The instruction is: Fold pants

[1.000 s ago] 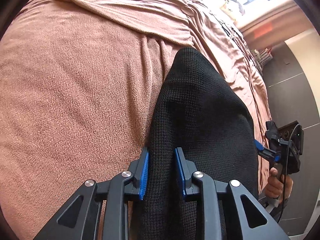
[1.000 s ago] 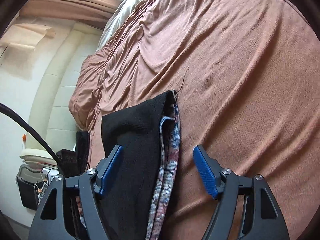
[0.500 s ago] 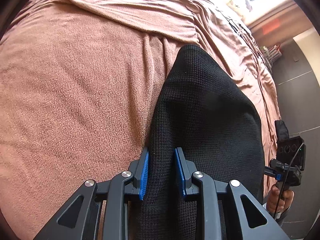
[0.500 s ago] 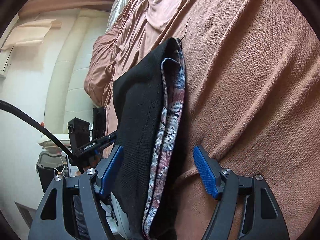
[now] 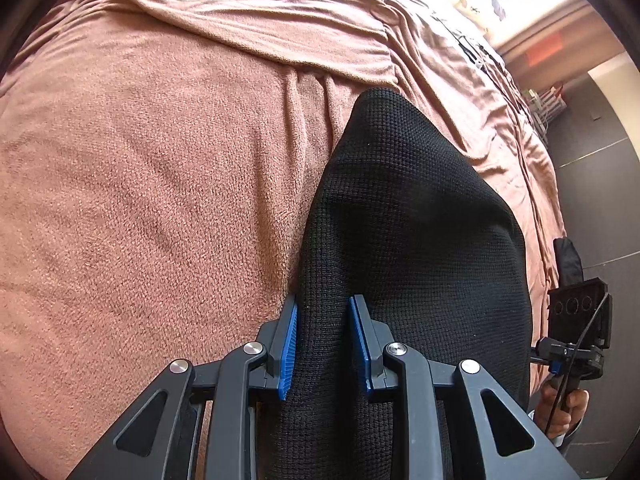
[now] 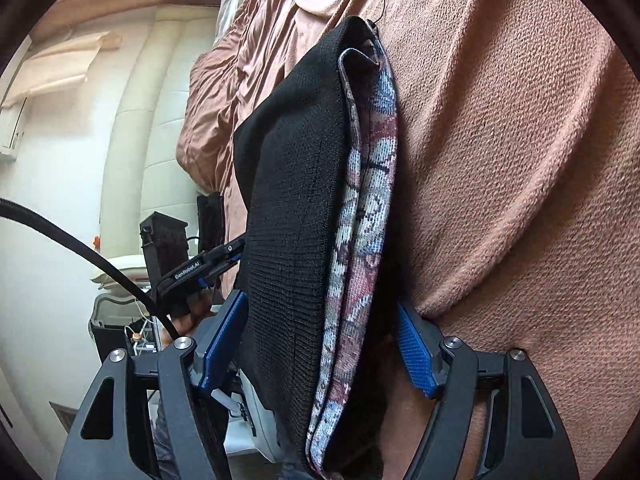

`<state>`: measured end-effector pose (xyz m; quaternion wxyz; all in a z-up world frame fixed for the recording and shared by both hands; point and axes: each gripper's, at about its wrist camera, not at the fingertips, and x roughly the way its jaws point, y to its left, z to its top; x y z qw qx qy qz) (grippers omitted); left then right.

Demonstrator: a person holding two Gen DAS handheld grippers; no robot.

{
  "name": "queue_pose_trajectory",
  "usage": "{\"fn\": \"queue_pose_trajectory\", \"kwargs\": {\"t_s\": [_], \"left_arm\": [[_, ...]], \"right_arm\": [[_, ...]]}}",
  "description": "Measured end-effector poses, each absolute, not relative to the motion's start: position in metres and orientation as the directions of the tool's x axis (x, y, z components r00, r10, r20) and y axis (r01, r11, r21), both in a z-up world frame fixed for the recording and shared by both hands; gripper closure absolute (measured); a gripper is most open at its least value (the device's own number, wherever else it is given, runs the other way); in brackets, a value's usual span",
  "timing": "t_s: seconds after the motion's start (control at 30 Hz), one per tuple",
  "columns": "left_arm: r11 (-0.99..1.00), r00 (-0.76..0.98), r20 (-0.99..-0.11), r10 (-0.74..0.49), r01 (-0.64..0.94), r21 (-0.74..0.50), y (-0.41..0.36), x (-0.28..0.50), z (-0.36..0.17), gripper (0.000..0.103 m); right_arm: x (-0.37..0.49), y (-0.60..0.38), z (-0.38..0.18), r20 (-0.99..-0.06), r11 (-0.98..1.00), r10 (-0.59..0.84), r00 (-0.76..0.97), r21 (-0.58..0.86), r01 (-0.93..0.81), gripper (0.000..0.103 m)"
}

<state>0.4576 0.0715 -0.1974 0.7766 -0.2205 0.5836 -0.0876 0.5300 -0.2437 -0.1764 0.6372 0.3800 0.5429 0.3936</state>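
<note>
Lengthwise, the black pants (image 5: 408,240) stretch away from both grippers across the bed (image 5: 140,200), the left gripper (image 5: 322,344) pinching one edge while the right gripper (image 6: 316,344) straddles the patterned waistband (image 6: 360,240), jaws closing, not yet pressing.

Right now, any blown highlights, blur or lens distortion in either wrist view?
Left wrist: window area top right blown out, pants weave sharp, fisheye bends the blanket. Right wrist: sharp on the patterned lining, pale wall bright but readable; dark vignette in both.
</note>
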Motion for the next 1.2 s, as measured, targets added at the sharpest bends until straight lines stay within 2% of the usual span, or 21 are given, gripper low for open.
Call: {"fn": "queue_pose_trajectory", "kwargs": {"t_s": [0.03, 0.1, 0.17, 0.6, 0.7, 0.8, 0.93, 1.1, 1.2], "left_arm": [[0.886, 0.304, -0.866, -0.397, -0.120, -0.448, 0.072, 0.458, -0.197, 0.076], [0.884, 0.305, -0.863, -0.403, -0.116, -0.453, 0.074, 0.457, -0.197, 0.076], [0.883, 0.307, -0.860, -0.407, -0.109, -0.457, 0.075, 0.457, -0.197, 0.076], [0.850, 0.330, -0.814, -0.477, -0.061, -0.523, 0.083, 0.462, -0.201, 0.076], [0.826, 0.334, -0.792, -0.511, -0.063, -0.560, 0.088, 0.464, -0.205, 0.076], [0.798, 0.334, -0.764, -0.552, -0.056, -0.600, 0.093, 0.471, -0.209, 0.076], [0.766, 0.334, -0.730, -0.597, -0.033, -0.642, 0.096, 0.478, -0.210, 0.076], [0.735, 0.314, -0.704, -0.637, -0.028, -0.678, 0.098, 0.488, -0.218, 0.076], [0.729, 0.304, -0.700, -0.646, -0.028, -0.684, 0.097, 0.490, -0.220, 0.076]], "right_arm": [[0.532, -0.243, -0.178, -0.380, 0.390, 0.918, 0.113, 0.918, -0.080, 0.042], [0.536, -0.244, -0.184, -0.381, 0.391, 0.916, 0.126, 0.918, -0.070, 0.056], [0.538, -0.245, -0.187, -0.377, 0.389, 0.916, 0.136, 0.919, -0.071, 0.060], [0.539, -0.227, -0.185, -0.392, 0.406, 0.911, 0.127, 0.908, -0.104, 0.058], [0.536, -0.225, -0.181, -0.417, 0.435, 0.896, 0.154, 0.893, -0.113, 0.070], [0.532, -0.227, -0.178, -0.415, 0.436, 0.894, 0.169, 0.893, -0.112, 0.077], [0.527, -0.226, -0.173, -0.426, 0.452, 0.887, 0.178, 0.882, -0.137, 0.077], [0.531, -0.221, -0.175, -0.420, 0.441, 0.893, 0.161, 0.888, -0.128, 0.064], [0.532, -0.215, -0.173, -0.436, 0.460, 0.884, 0.170, 0.876, -0.146, 0.064]]}}
